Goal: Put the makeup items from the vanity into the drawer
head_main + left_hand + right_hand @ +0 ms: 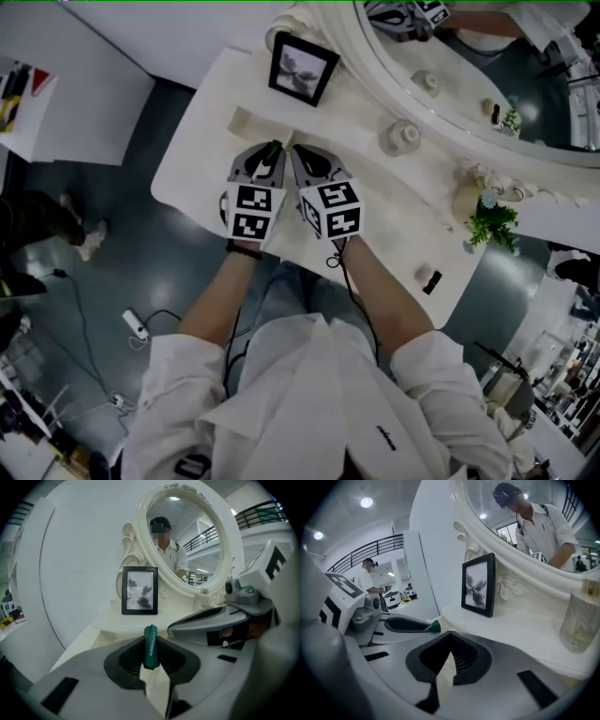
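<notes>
As the two grippers ride side by side above the vanity top: no drawer, open or shut, can be picked out in any view.
Task item: green tube (150, 645), a slim makeup tube with white print on its side.
Item location: off the vanity (211, 141), carried between the jaws of the left gripper (150, 649).
Long axis: runs along the line the left gripper points, with the nose of the tube poking out past the jaw tips towards the picture frame (139, 590).
Left gripper state: jaws nearly together and pressed on the tube's sides. The grip looks firm and the tube sits square.
Right gripper (450, 638) state: jaws closed tip to tip with nothing between them.
Spacing: the right gripper is just beside the left one, and the tube's green nose shows at the left of the right gripper view.
Governing relation (judgement): the drawer probably sits under the near edge of the vanity, below and behind both grippers. The tube would then have to come back and down, nose first.
Hand allocation (judgement): the left is loaded, so the empty right is the one free to work the drawer front.
Remaining on top: a pale jar (403, 137) and a small dark item (431, 280) near the front right edge, both well apart from the grippers.
</notes>
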Available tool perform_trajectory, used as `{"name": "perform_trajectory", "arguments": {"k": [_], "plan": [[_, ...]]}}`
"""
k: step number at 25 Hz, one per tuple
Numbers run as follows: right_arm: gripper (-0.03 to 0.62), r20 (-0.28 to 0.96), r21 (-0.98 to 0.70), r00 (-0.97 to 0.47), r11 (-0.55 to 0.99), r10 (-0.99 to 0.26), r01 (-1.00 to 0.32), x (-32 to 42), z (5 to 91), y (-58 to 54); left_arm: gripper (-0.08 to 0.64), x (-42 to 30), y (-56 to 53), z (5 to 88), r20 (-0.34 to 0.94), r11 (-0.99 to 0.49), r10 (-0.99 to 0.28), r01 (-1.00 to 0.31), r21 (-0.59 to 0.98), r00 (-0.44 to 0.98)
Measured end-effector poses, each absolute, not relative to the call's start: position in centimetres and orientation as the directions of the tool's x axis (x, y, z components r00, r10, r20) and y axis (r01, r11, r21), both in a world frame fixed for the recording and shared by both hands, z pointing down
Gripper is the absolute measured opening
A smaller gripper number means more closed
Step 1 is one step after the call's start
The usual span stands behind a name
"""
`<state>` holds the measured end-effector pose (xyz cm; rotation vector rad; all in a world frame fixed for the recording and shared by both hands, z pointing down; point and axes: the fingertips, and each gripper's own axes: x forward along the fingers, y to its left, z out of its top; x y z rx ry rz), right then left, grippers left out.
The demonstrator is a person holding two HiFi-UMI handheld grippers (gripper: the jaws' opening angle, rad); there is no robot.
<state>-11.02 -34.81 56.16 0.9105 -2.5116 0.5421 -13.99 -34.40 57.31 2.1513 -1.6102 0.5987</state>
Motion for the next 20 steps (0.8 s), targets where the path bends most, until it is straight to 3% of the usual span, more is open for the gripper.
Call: {"name": "perform_trajectory", "arguments": {"k": [20], "plan": [[0.018,0.528,-0.213,-0.688,0.706,-0.498,-0.675,-13.0,57.1,-36.3,0.095,-16.5,-38.5,60.1,0.587,-0.255,-0.78,-0.967,0.015,0.215]]}}
